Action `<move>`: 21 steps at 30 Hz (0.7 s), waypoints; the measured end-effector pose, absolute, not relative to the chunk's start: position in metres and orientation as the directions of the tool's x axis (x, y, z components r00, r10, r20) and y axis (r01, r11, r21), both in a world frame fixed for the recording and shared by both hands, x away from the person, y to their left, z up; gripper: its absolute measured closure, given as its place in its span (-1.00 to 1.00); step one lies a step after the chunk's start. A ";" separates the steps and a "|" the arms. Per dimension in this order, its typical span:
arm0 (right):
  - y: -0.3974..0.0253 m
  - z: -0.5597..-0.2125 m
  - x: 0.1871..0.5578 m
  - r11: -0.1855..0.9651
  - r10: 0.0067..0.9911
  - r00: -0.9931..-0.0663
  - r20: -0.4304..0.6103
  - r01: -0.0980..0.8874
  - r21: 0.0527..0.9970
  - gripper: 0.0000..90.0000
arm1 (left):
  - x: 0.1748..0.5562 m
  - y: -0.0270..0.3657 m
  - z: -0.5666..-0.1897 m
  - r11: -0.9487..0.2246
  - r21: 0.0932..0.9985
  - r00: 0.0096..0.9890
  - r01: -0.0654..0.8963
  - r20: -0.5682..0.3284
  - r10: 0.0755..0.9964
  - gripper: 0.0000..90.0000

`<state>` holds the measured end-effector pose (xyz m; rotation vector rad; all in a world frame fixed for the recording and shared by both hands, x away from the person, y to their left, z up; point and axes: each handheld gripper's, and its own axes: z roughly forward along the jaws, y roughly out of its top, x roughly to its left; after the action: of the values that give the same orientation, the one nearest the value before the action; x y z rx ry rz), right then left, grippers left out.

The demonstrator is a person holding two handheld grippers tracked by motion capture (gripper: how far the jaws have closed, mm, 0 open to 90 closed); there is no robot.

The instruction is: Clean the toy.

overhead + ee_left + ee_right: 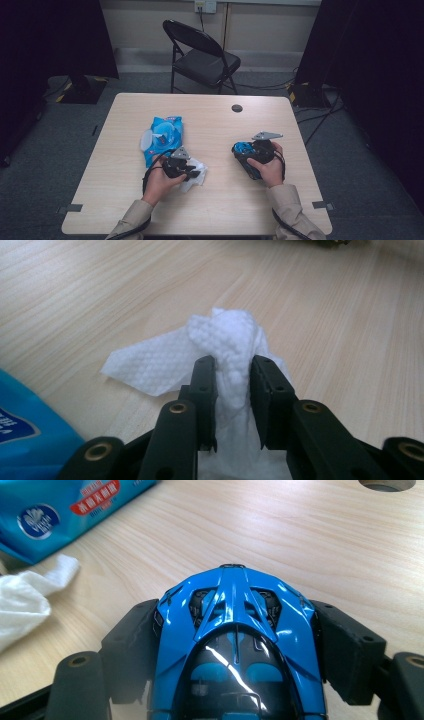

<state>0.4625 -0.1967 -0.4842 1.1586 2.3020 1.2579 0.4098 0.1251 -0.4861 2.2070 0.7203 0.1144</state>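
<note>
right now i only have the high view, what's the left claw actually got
Observer: The left claw is pinching a bunched white wipe between its jaws.
Operator: and the right one, is that blue thing a tool
Observer: No, the right claw is clamped on both sides of a glossy blue toy car.
Operator: any print on the blue pack
Observer: The wipe pack has a red label with white characters.
</note>
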 end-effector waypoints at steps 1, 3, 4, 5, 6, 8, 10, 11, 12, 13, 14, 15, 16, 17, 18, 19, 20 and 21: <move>-0.196 -0.484 0.463 0.312 0.755 -0.644 0.123 0.517 0.797 -0.45 | 0.410 0.125 -0.486 -0.523 0.718 0.835 0.459 -0.148 0.530 0.62; -0.196 -0.484 0.464 0.316 0.757 -0.643 0.117 0.517 0.796 -0.45 | 0.410 0.124 -0.487 -0.523 0.718 0.834 0.460 -0.147 0.532 0.61; -0.196 -0.484 0.465 0.316 0.758 -0.641 0.119 0.521 0.793 -0.45 | 0.409 0.124 -0.487 -0.521 0.718 0.834 0.461 -0.149 0.532 0.60; -0.196 -0.484 0.465 0.316 0.762 -0.637 0.119 0.525 0.790 -0.45 | 0.410 0.124 -0.487 -0.524 0.717 0.834 0.461 -0.148 0.531 0.58; -0.196 -0.484 0.466 0.321 0.760 -0.639 0.118 0.527 0.787 -0.45 | 0.410 0.124 -0.487 -0.523 0.718 0.834 0.461 -0.148 0.531 0.56; -0.195 -0.484 0.467 0.329 0.765 -0.634 0.112 0.534 0.779 -0.45 | 0.410 0.123 -0.487 -0.518 0.720 0.833 0.461 -0.151 0.532 0.56; -0.195 -0.484 0.468 0.336 0.767 -0.633 0.105 0.535 0.775 -0.45 | 0.410 0.123 -0.487 -0.519 0.721 0.833 0.460 -0.149 0.532 0.55; -0.194 -0.485 0.470 0.340 0.770 -0.630 0.100 0.538 0.771 -0.45 | 0.410 0.124 -0.487 -0.517 0.722 0.833 0.461 -0.150 0.533 0.53; -0.194 -0.485 0.470 0.343 0.769 -0.631 0.099 0.538 0.770 -0.45 | 0.410 0.124 -0.487 -0.517 0.722 0.833 0.460 -0.149 0.533 0.52; -0.193 -0.485 0.470 0.345 0.768 -0.632 0.098 0.539 0.768 -0.45 | 0.410 0.124 -0.488 -0.514 0.724 0.832 0.461 -0.150 0.534 0.52; -0.193 -0.485 0.470 0.345 0.768 -0.632 0.098 0.539 0.768 -0.45 | 0.410 0.124 -0.488 -0.514 0.724 0.832 0.461 -0.150 0.534 0.50; -0.193 -0.485 0.471 0.348 0.769 -0.632 0.097 0.541 0.766 -0.45 | 0.410 0.124 -0.488 -0.509 0.726 0.829 0.463 -0.152 0.538 0.50; -0.193 -0.485 0.472 0.351 0.770 -0.631 0.096 0.544 0.763 -0.45 | 0.410 0.124 -0.488 -0.504 0.728 0.828 0.465 -0.154 0.540 0.44; -0.193 -0.485 0.472 0.352 0.770 -0.631 0.095 0.544 0.762 -0.45 | 0.410 0.124 -0.488 -0.503 0.729 0.828 0.463 -0.155 0.539 0.44; -0.192 -0.485 0.472 0.355 0.771 -0.630 0.094 0.547 0.758 -0.45 | 0.410 0.124 -0.487 -0.506 0.728 0.829 0.463 -0.153 0.538 0.42; -0.192 -0.485 0.473 0.357 0.771 -0.630 0.091 0.547 0.757 -0.45 | 0.409 0.124 -0.486 -0.501 0.732 0.829 0.462 -0.155 0.537 0.40; -0.191 -0.485 0.473 0.356 0.772 -0.629 0.091 0.546 0.758 -0.45 | 0.409 0.124 -0.486 -0.497 0.735 0.829 0.461 -0.157 0.536 0.40; -0.191 -0.485 0.473 0.357 0.774 -0.627 0.089 0.548 0.756 -0.45 | 0.410 0.125 -0.485 -0.501 0.736 0.832 0.456 -0.152 0.533 0.38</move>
<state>0.4733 -0.1912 -0.4849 1.1754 2.3389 1.1367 0.4095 0.1246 -0.4853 2.1786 0.7197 0.1189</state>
